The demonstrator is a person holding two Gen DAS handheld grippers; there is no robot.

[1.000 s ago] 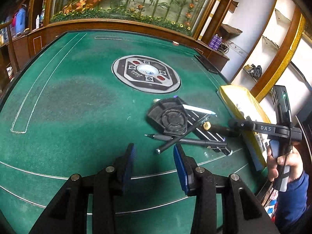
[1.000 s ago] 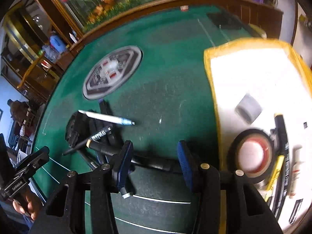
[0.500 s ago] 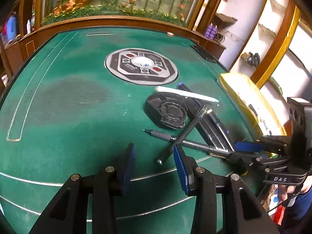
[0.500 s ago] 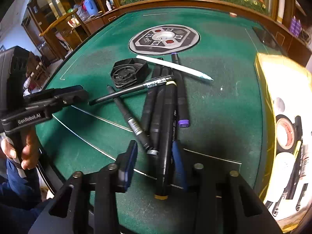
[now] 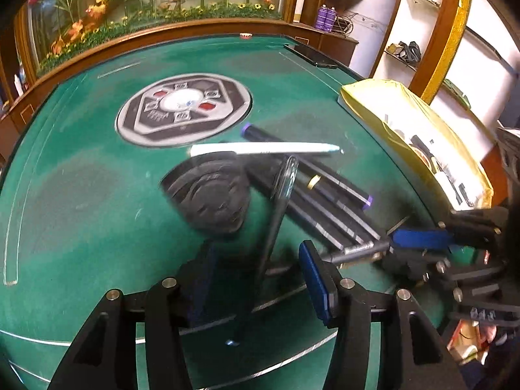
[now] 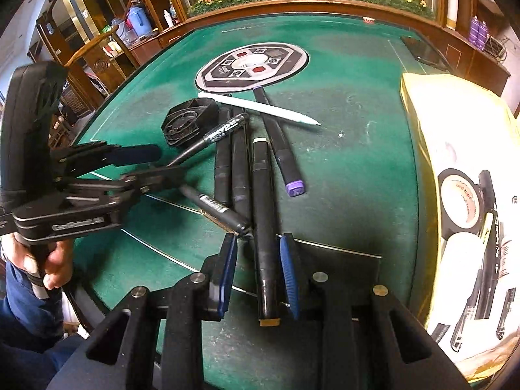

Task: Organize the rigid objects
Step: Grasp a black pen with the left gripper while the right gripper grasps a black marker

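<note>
While the right gripper (image 6: 258,268) points steeply down at the near rim of the green bench (image 6: 351,149), its blue fingers (image 6: 290,271) are closing around a long black marker (image 6: 264,214) that lies between them, the right pad against the barrel and the left pad a little off it, so a full grip is not yet plain. That marker belongs to a tight bundle of black markers (image 6: 239,165) in the middle of the right wrist frame, with a purple-capped marker (image 6: 282,152) on its right side and a white pen (image 6: 260,108) lying across the far ends. A black octagonal holder (image 6: 190,121) sits just left of the bundle. In the left wrist frame the left gripper (image 5: 256,282) straddles a thin black pen (image 5: 276,214), its jaws closing with the pads clear of the pen on both sides; the frame is blurred. At the right edge of both frames a yellow-rimmed tray (image 6: 419,104) holds a tape roll (image 6: 461,200) and more pens, sitting close to the bundle with a strip of bare felt between. Wide open felt lies toward the top of the frames, around the round emblem (image 6: 252,66), up to the wooden rail (image 6: 292,5). A hand (image 6: 48,260) at lower left grasps the left gripper's handle
</note>
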